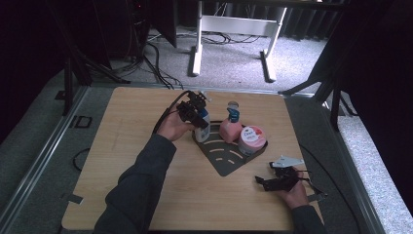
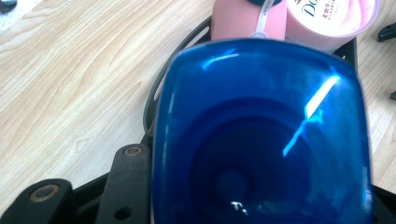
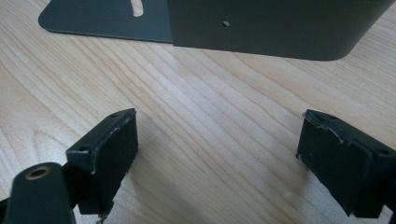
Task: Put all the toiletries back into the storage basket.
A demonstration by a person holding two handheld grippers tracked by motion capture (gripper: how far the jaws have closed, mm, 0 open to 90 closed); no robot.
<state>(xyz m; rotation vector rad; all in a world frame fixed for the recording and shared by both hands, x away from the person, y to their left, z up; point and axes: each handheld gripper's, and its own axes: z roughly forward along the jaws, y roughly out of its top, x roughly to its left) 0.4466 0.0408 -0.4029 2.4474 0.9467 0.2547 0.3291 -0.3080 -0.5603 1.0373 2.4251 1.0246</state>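
While we look down from the high view, the white bottle with the blue cap [image 1: 202, 123] stands upright at the middle of the frame, at the left edge of the dark metal corner rack [image 1: 225, 161], with its long axis vertical. Just to its right stand the pink spray bottle [image 1: 231, 127] and, further right, the pink Dove jar [image 1: 251, 138], both on the rack and close together.

Our left gripper [image 1: 196, 113] sits right on the bottle from its left and upper side, so this is plainly the nearer hand; the right one is well apart, toward the lower right of the frame. In the left gripper view the blue cap [image 2: 261, 135] bulges between the black jaws and takes up most of the lower middle of the picture, with the pink bottle [image 2: 250, 21] and the Dove jar [image 2: 331, 16] beyond it at the top. We judge the jaws to be about half closed and clamped on the bottle near its cap, though the pads themselves are hidden behind the blue plastic. Any coming move turns on that upright axis: the bottle would go straight up or sideways clear of its pink neighbour.

Our right gripper [image 1: 276, 182] rests low over the wooden table [image 1: 136, 146] in the lower right of the high view. In its own view its jaws stand wide with bare wood between them, holding nothing, and the rack's wall [image 3: 275, 28] lies ahead at the top.
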